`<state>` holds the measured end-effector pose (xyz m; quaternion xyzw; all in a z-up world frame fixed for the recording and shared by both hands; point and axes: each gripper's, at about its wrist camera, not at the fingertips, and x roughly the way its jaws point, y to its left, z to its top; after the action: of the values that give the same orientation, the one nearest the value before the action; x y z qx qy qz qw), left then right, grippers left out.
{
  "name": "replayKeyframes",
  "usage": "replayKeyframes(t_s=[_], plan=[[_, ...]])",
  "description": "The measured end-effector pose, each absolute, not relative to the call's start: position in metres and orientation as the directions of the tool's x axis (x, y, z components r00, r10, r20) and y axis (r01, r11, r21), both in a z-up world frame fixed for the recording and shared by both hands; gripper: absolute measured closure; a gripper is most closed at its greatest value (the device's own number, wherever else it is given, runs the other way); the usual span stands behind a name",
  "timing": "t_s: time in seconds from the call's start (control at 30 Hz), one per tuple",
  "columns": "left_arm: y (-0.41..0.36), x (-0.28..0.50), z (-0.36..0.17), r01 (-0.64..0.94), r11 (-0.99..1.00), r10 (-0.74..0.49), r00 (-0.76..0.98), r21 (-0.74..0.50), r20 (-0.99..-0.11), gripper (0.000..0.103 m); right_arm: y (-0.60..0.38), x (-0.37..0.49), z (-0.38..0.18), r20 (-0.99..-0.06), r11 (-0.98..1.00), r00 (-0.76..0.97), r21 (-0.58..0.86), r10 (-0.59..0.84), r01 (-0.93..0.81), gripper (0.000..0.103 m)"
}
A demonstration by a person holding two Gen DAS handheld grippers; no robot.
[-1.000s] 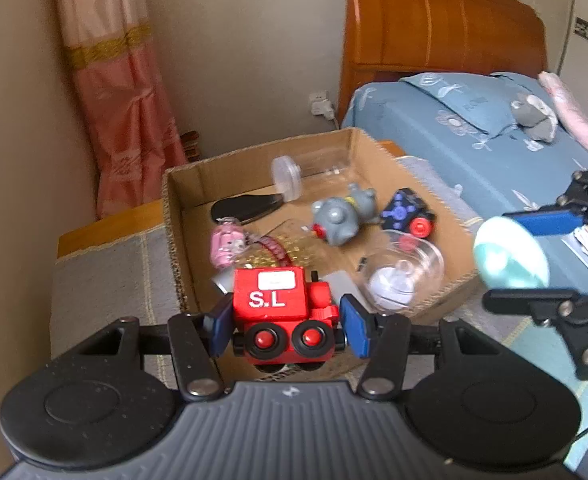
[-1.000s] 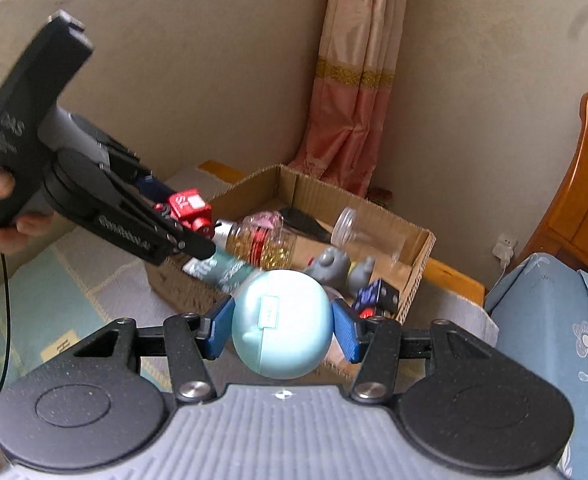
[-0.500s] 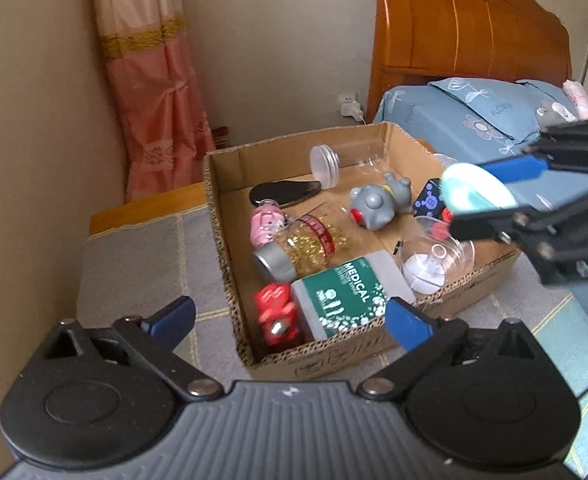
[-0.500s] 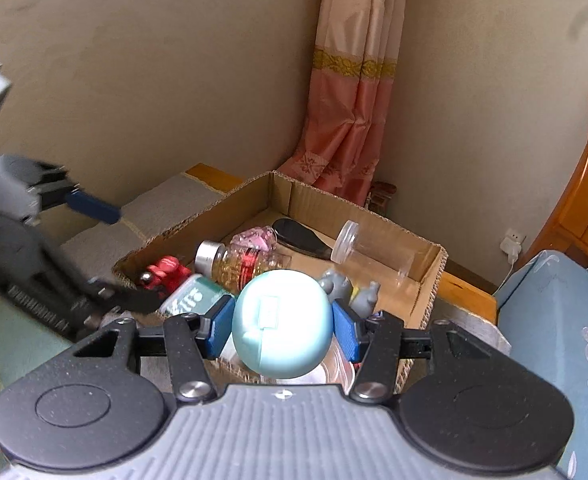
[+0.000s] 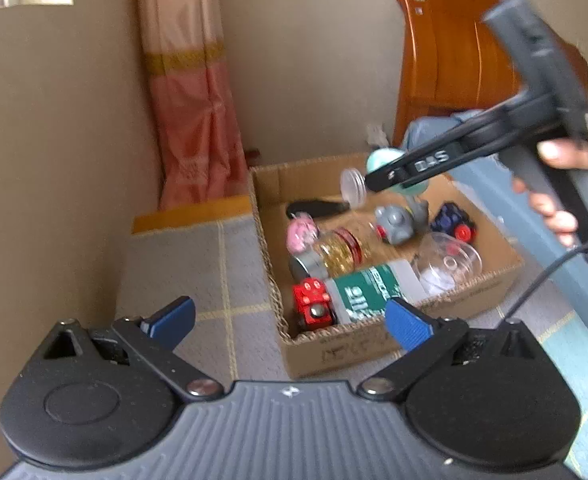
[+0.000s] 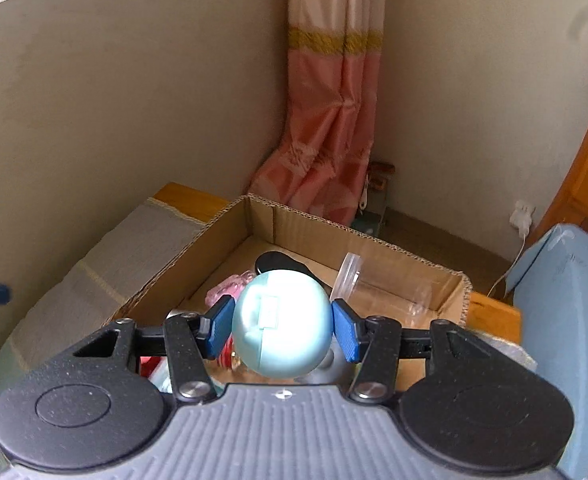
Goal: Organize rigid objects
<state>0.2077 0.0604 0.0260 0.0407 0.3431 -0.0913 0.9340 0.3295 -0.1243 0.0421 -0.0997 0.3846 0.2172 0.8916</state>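
Observation:
A cardboard box (image 5: 373, 350) on a grey cloth holds several rigid objects. The red toy car (image 5: 313, 305) lies in its near left corner beside a green box (image 5: 367, 294). My left gripper (image 5: 290, 322) is open and empty, pulled back in front of the box. My right gripper (image 6: 281, 329) is shut on a light blue egg-shaped case (image 6: 281, 330) and holds it above the box (image 6: 262, 220). In the left wrist view the right gripper (image 5: 389, 174) hovers over the box's far side with the blue case (image 5: 381, 159).
In the box lie a clear jar (image 5: 351, 187), a grey toy (image 5: 397, 222), a dark blue toy (image 5: 453, 220), a pink figure (image 5: 301, 236), a gold-bead bottle (image 5: 333, 252), a clear dome (image 5: 447, 260) and a black case (image 5: 313, 208). Bed (image 6: 565, 300) right, curtain (image 6: 333, 120) behind.
My left gripper opened, dropped the red toy car into the box's near corner and pulled back. My right gripper carried the blue case forward over the box.

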Motion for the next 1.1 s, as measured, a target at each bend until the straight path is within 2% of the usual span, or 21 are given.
replayKeyframes(t_s=[0.07,0.2,0.4,0.47,0.53,0.63,0.7,0.87,1.1], plan=[[0.065,0.205,0.024,0.188,0.982,-0.149,0.770,-0.002,-0.620,0.001,-0.120,0.340,0.038,-0.739,0.892,0.601,-0.001,0.303,-0.452,0.045],[0.072,0.205,0.017,0.166,0.985,-0.157,0.765,-0.044,-0.625,0.001,-0.111,0.356,0.029,-0.756,0.897,0.585,0.007,0.294,-0.443,0.045],[0.076,0.196,0.012,0.110,0.994,-0.089,0.815,0.001,-0.573,0.001,-0.105,0.369,0.019,-0.778,0.902,0.565,0.006,0.276,-0.432,0.045],[0.075,0.195,0.013,0.110,0.994,-0.078,0.823,0.023,-0.563,0.001,-0.105,0.370,0.017,-0.781,0.901,0.559,0.009,0.278,-0.434,0.041],[0.074,0.194,0.014,0.120,0.992,-0.086,0.823,0.024,-0.562,0.001,-0.105,0.369,0.018,-0.778,0.899,0.561,0.012,0.283,-0.437,0.019],[0.072,0.192,0.016,0.125,0.992,-0.089,0.824,0.027,-0.560,0.001,-0.106,0.361,0.023,-0.763,0.900,0.580,0.007,0.287,-0.436,0.005],[0.069,0.191,0.016,0.125,0.992,-0.086,0.825,0.031,-0.558,0.001,-0.108,0.357,0.027,-0.756,0.901,0.589,0.003,0.286,-0.434,0.001],[0.065,0.185,0.021,0.113,0.993,-0.078,0.827,0.028,-0.556,0.001,-0.111,0.333,0.039,-0.753,0.909,0.602,-0.012,0.265,-0.416,0.000],[0.057,0.167,0.032,0.056,0.997,-0.020,0.830,0.049,-0.558,0.001,-0.132,0.264,0.051,-0.747,0.947,0.654,-0.114,0.118,-0.301,0.000]])
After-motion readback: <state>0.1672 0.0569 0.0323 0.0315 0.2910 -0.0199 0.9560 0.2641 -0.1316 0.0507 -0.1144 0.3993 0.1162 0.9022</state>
